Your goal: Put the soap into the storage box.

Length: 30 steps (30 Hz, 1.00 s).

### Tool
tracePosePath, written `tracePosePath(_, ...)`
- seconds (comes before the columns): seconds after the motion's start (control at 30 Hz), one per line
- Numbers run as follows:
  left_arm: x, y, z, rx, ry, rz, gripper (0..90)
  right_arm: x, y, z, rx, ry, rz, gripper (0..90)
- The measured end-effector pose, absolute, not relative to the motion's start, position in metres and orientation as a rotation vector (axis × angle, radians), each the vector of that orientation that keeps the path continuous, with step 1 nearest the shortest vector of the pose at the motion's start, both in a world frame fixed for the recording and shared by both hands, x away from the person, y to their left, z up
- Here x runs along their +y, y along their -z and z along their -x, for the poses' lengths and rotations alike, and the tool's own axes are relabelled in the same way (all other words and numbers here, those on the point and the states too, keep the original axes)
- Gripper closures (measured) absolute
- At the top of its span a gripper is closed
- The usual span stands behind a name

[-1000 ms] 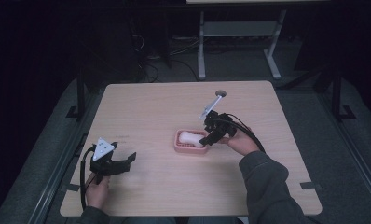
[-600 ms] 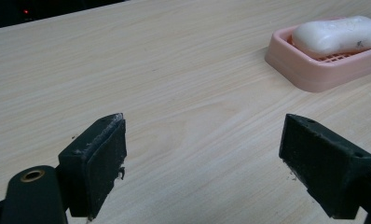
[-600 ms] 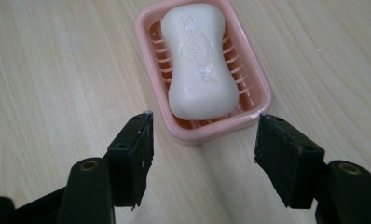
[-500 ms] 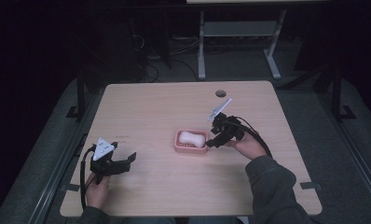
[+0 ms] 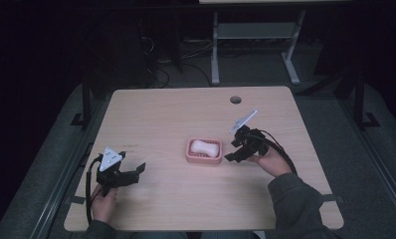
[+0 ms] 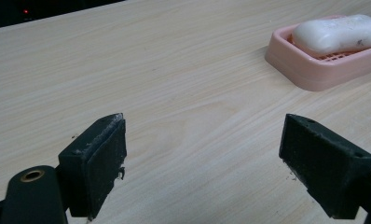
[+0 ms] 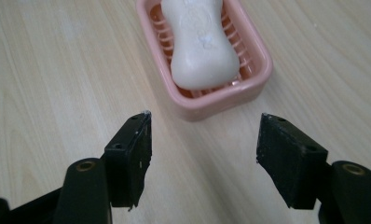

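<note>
White soap bar (image 7: 202, 45) lies in pink dish (image 7: 258, 70), mid-table | likely hard, slick, light; grip its narrow waist | right gripper (image 7: 203, 156) released, just beside dish | left gripper (image 6: 203, 158) released, well apart

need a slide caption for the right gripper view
Open right gripper poised just short of a pink dish holding a white soap bar on a wooden table.

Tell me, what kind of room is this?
Probably a lab or workshop for recording tasks. A bare wooden table stands on a dark floor, cables lie behind it, and another desk's metal legs show further back.
</note>
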State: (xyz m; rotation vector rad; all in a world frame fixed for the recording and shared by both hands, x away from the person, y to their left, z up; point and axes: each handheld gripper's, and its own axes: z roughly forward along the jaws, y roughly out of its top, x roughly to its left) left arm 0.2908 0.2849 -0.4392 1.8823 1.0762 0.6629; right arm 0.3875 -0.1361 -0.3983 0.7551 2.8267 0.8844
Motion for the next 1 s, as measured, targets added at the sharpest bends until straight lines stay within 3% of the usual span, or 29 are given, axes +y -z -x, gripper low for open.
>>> tracePosePath(1.0, 0.284, 0.44, -0.291, 1.071, -0.662, -1.886, 14.4, -0.178, 0.408, -0.358, 2.792, -0.925, -0.867, 34.7)
